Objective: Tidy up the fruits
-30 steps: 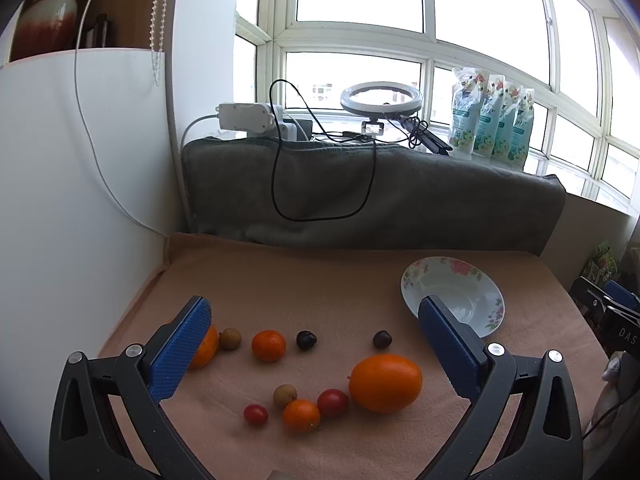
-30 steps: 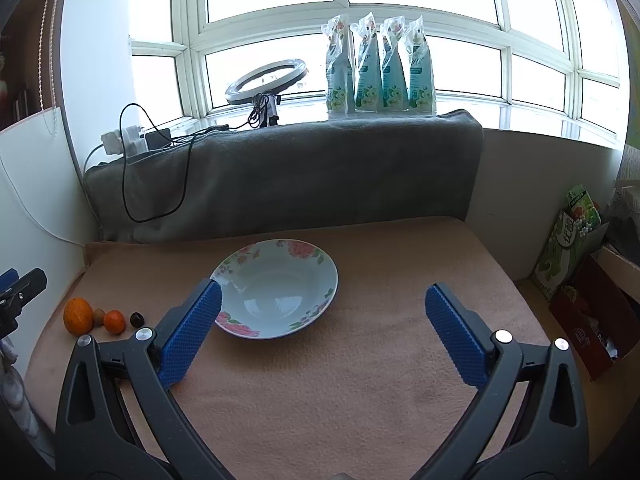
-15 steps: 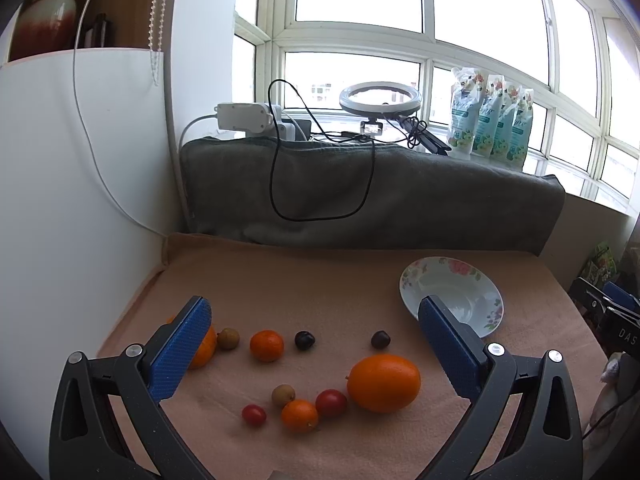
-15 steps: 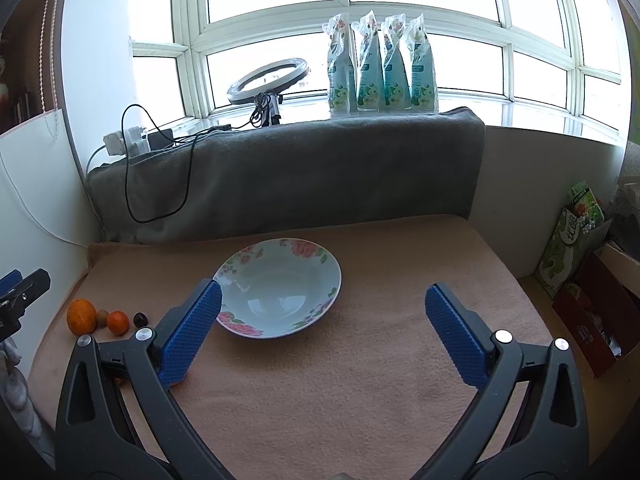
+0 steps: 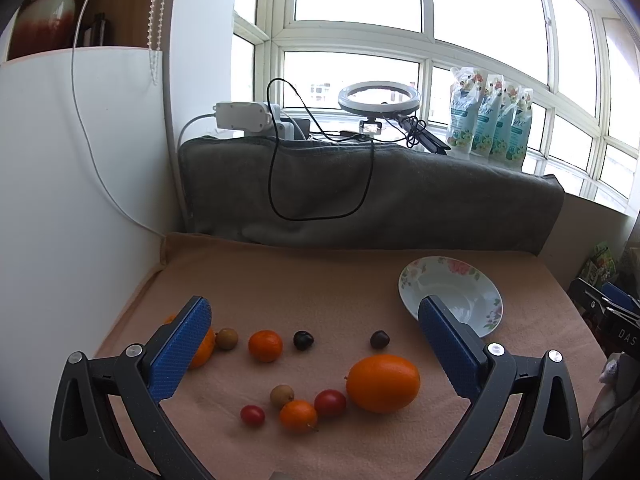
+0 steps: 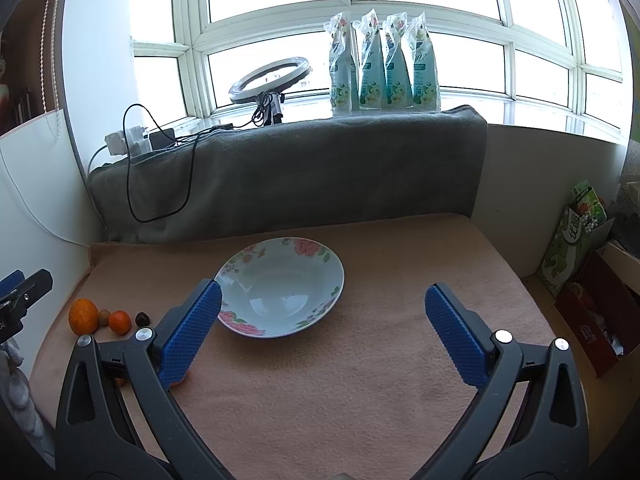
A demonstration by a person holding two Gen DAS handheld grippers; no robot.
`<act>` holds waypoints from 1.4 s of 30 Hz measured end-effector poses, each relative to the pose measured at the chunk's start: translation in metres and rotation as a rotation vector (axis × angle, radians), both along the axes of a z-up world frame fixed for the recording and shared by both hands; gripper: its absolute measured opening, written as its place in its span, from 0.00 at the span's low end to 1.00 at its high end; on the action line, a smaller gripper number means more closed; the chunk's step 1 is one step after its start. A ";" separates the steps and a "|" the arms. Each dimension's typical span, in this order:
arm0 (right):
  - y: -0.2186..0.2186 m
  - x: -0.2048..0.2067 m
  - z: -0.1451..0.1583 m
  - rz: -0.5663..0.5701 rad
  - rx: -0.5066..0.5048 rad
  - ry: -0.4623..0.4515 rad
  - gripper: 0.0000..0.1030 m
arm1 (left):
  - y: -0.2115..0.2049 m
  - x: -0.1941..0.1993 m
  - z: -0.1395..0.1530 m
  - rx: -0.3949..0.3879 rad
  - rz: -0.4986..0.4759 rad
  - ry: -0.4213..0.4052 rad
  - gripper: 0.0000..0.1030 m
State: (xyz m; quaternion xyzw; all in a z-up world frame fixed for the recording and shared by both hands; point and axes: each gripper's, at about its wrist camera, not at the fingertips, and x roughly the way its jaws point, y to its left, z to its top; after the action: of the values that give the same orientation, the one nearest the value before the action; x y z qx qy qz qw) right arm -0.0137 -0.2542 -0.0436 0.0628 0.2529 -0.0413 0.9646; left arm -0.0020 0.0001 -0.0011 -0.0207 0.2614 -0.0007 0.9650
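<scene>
Several fruits lie on the peach cloth in the left wrist view: a large orange (image 5: 383, 383), a small orange (image 5: 265, 345), another small orange (image 5: 298, 415), two red fruits (image 5: 330, 403) (image 5: 252, 415), two dark fruits (image 5: 303, 339) (image 5: 379, 339), two tan fruits (image 5: 227, 338) (image 5: 281, 395), and an orange (image 5: 202, 350) partly hidden behind the left finger. My left gripper (image 5: 314, 344) is open and empty above them. A flowered bowl (image 6: 280, 292) stands empty. My right gripper (image 6: 320, 326) is open and empty just in front of it.
A grey blanket (image 6: 288, 172) with a black cable (image 5: 320, 184) backs the cloth. A white panel (image 5: 60, 200) walls the left side. Boxes (image 6: 588, 280) stand off the right edge. A ring light (image 6: 270, 80) and pouches (image 6: 384, 60) sit on the sill.
Both views have shifted very slightly; the fruits and bowl have not moved. Both grippers stay open.
</scene>
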 end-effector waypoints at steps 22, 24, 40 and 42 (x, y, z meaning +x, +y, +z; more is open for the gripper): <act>-0.001 0.005 -0.010 0.012 0.038 0.013 1.00 | 0.002 0.005 -0.006 -0.022 -0.014 0.014 1.00; -0.002 0.006 -0.012 0.015 0.056 0.017 1.00 | 0.002 0.006 -0.008 -0.025 -0.016 0.017 1.00; 0.006 0.014 -0.023 0.139 0.116 0.021 1.00 | 0.020 0.006 -0.031 -0.120 -0.078 0.063 1.00; 0.013 0.019 -0.027 0.175 0.094 0.052 1.00 | 0.023 0.005 -0.037 -0.138 -0.092 0.079 1.00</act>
State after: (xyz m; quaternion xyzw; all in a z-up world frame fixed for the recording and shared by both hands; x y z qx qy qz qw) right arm 0.0056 -0.2409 -0.0709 0.0845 0.2840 0.0531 0.9536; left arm 0.0029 0.0231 -0.0380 -0.0750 0.2992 -0.0621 0.9492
